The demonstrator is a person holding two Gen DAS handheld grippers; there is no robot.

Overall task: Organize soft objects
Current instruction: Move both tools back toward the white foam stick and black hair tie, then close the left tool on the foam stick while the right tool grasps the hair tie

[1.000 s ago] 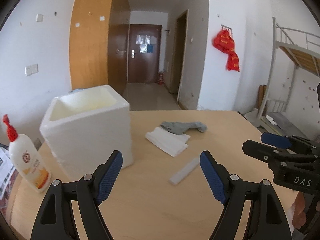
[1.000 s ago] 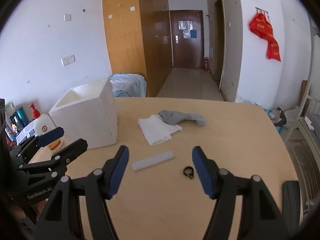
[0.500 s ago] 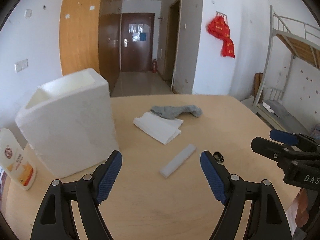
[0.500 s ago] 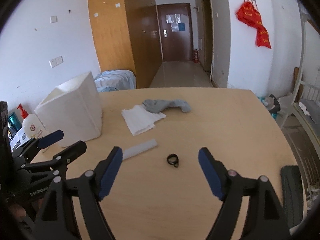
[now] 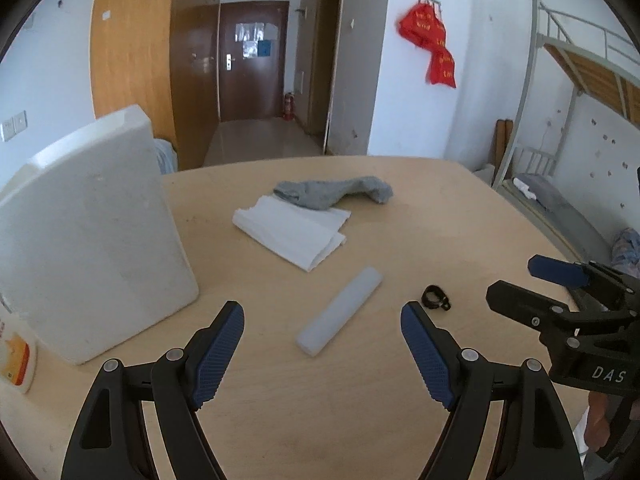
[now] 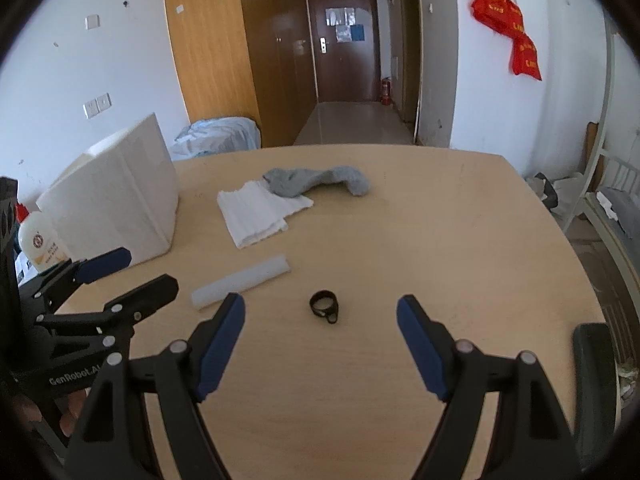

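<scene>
Foam strip and hair tie lie ungrasped

Foam strip (image 5: 339,311) lies on the wooden table (image 5: 440,208) beside a black hair tie (image 6: 325,306), before folded white cloth (image 5: 290,230) and grey sock (image 5: 334,193). Left gripper (image 5: 322,348) — wide open, empty; right gripper (image 6: 320,340) has just been opening, nothing between its jaws. Risk: pads pinching flat items may skid them away.

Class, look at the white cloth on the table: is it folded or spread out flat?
Folded. The white cloth shows stacked layered edges at its near corner, and the grey sock lies partly on its far edge.
</scene>
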